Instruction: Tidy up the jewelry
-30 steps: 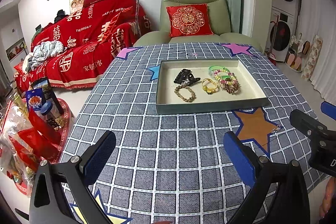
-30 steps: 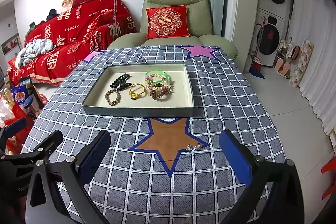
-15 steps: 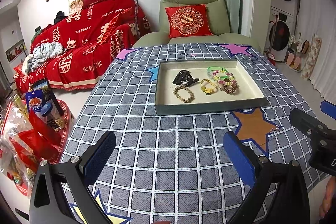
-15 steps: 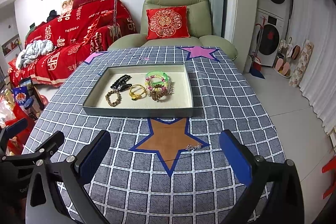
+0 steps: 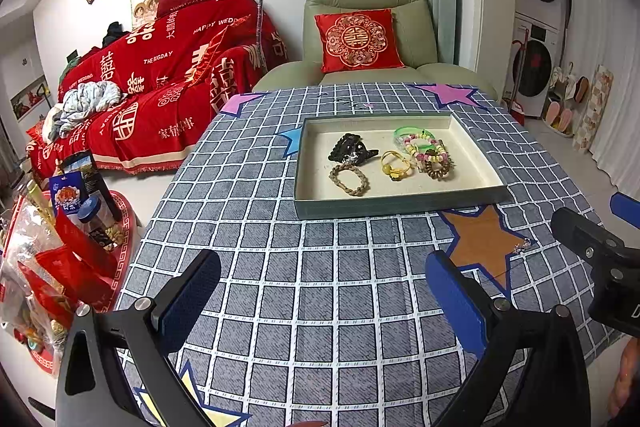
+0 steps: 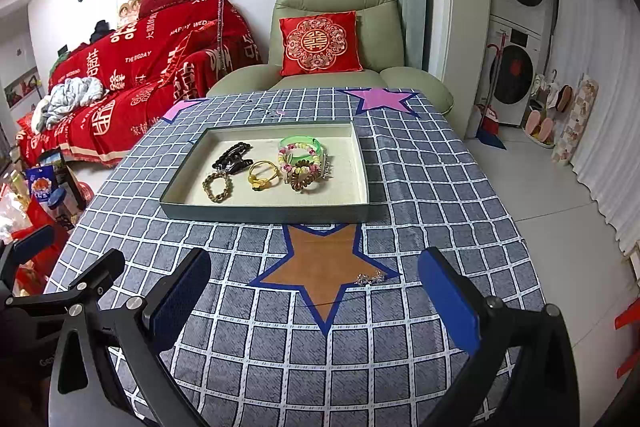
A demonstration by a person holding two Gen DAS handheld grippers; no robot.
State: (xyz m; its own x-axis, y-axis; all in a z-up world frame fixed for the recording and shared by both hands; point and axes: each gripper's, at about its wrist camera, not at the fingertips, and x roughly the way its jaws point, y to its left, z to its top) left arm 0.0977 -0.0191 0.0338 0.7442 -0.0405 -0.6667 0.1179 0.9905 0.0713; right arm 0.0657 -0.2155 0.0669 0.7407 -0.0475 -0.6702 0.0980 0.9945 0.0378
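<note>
A grey-green tray (image 5: 400, 205) (image 6: 264, 213) with a cream lining sits mid-table. It holds a black hair clip (image 5: 351, 149), a brown braided bracelet (image 5: 349, 179), a gold ring-like piece (image 5: 395, 167), and a green bangle with beaded bracelets (image 5: 424, 147). A small silver piece (image 6: 370, 279) (image 5: 522, 247) lies loose on the orange star, outside the tray. My right gripper (image 6: 314, 299) is open and empty, just short of the silver piece. My left gripper (image 5: 322, 299) is open and empty over the bare cloth, short of the tray.
The table carries a grey checked cloth (image 6: 420, 187) with coloured stars. A green armchair (image 5: 372, 39) with a red cushion stands behind it, a red-covered sofa (image 5: 160, 87) at the left. Bags and jars (image 5: 60, 227) sit on the floor left. Washing machines (image 6: 516, 79) stand at the right.
Both views have shifted very slightly; the tray sits a touch farther away in the left wrist view. Both grippers stay open and no jewelry has moved.
</note>
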